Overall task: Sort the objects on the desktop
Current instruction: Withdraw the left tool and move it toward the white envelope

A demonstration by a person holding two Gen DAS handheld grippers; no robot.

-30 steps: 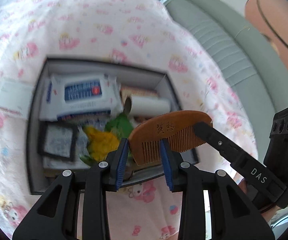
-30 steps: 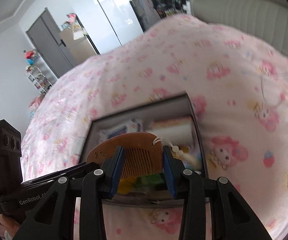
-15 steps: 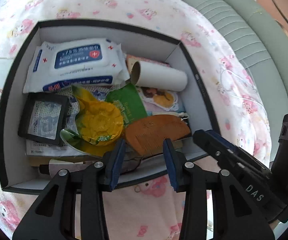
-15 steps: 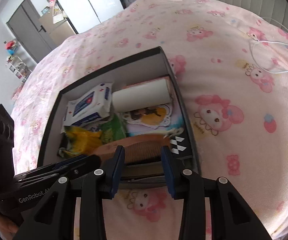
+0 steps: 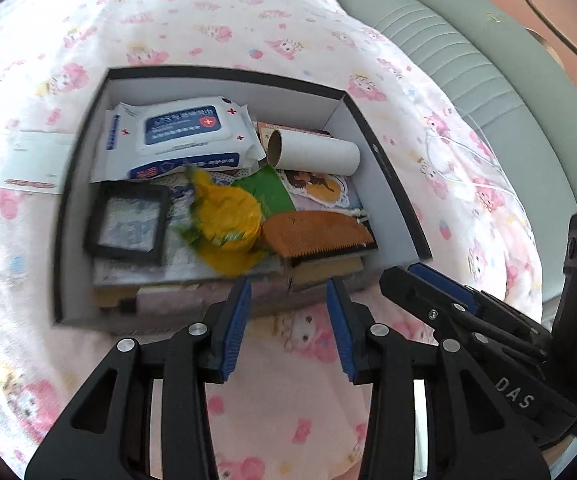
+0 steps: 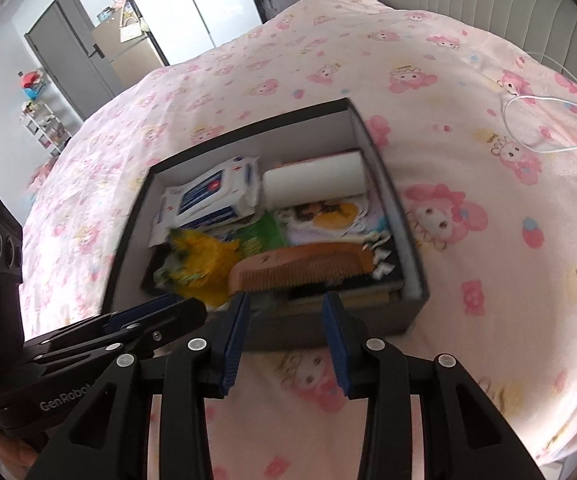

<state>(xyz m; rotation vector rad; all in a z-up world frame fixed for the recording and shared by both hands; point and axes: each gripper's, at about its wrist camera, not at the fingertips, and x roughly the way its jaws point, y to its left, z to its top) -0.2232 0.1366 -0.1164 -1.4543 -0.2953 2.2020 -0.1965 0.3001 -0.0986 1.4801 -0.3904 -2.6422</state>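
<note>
Both claws stand with their jaws apart and hold nothing. Left claw [image 5: 288, 320] hangs over the bedspread [image 5: 288, 408] just outside the near wall of the box [image 5: 384, 168]; right claw [image 6: 284, 328] hangs at the same near wall, close beside it on the right.

Position of the task's thing: the wooden comb [image 6: 300, 266] lies inside the box, in the near right part, on top of a stack of flat items. It sits just right of the yellow wrapper [image 6: 200, 264] and near of the green packet [image 6: 258, 236]. Farther back lie the wipes pack [image 6: 212, 196] and the paper roll [image 6: 314, 180].

Orientation: the comb's long axis runs left to right, roughly parallel to the near wall of the box. Its teeth point toward the near wall and the claws; its curved spine faces the far wall. A white cord at its right end trails toward the right wall.

Step in hand, as judged: the comb appears placed and released, so the step is a clean withdrawal.
- Lift each claw clear of the near wall before moving sideways
- Keep the jaws apart so no pad catches the comb's teeth or the cord
- Avoid pushing the box wall; the bedspread is soft and the box may shift
- Confirm the comb rests flat and does not overhang the stack
</note>
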